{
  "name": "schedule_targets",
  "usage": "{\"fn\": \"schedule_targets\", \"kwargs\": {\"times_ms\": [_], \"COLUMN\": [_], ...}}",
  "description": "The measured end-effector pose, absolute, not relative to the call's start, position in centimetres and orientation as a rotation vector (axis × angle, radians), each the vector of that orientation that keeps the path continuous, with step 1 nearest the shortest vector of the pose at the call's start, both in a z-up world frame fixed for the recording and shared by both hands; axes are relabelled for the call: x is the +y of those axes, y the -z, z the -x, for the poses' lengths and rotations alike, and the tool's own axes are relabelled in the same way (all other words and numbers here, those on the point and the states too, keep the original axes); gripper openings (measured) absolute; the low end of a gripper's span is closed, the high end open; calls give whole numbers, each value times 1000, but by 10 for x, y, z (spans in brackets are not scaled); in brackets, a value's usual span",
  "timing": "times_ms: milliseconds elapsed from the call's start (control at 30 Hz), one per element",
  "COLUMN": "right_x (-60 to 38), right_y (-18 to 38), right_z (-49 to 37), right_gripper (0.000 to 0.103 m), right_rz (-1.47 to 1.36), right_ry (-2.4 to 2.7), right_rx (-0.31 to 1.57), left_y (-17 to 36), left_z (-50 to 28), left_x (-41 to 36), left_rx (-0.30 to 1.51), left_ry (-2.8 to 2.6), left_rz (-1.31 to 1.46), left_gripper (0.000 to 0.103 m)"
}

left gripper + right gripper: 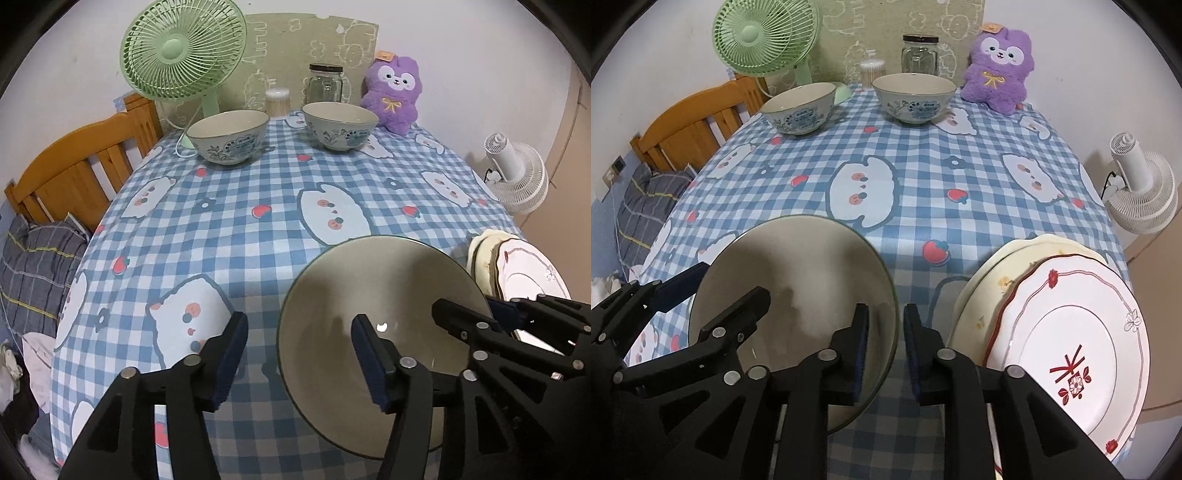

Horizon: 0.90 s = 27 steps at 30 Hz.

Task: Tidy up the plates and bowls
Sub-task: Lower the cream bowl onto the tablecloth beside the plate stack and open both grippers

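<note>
- I saw the blue checked tablecloth (236, 236) — 2 patterned bowls (229, 136) at its far edge, plates (1067, 332) stacked near-right.
- My left gripper (299, 354) was spread; my right gripper (886, 350) straddled the grey bowl (798, 280) rim — not quite closed.
- A green fan (181, 51) stood against the wall.

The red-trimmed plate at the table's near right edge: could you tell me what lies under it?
Under the red-trimmed plate lies a cream plate, its rim showing at left. Whether more sit beneath is hidden.
</note>
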State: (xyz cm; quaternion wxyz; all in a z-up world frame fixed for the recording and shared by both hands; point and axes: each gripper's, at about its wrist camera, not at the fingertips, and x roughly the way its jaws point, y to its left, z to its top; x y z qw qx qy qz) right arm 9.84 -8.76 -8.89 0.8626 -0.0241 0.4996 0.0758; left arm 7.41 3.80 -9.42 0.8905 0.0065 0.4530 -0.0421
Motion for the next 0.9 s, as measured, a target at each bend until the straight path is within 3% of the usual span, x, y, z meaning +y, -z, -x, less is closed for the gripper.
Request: {"fn": "schedule_targets", "kwargs": {"times_ms": [167,433,900], "right_x": [-94,-96,-85], "right_y": [82,63,14], "right_z": [-103,-113,-141], "right_gripper": [54,59,62], "right_rz": [54,56,14], "right_ry": [-128,-125,-173], "right_rx": [1021,996,942], "left_y": [89,73,29], "left_z": [-79,-90,-116], "left_x": [45,53,69], "left_rx": [941,921,851], "left_ry": [81,69,33], "left_rz": [1,2,1], "left_gripper": [67,77,81]}}
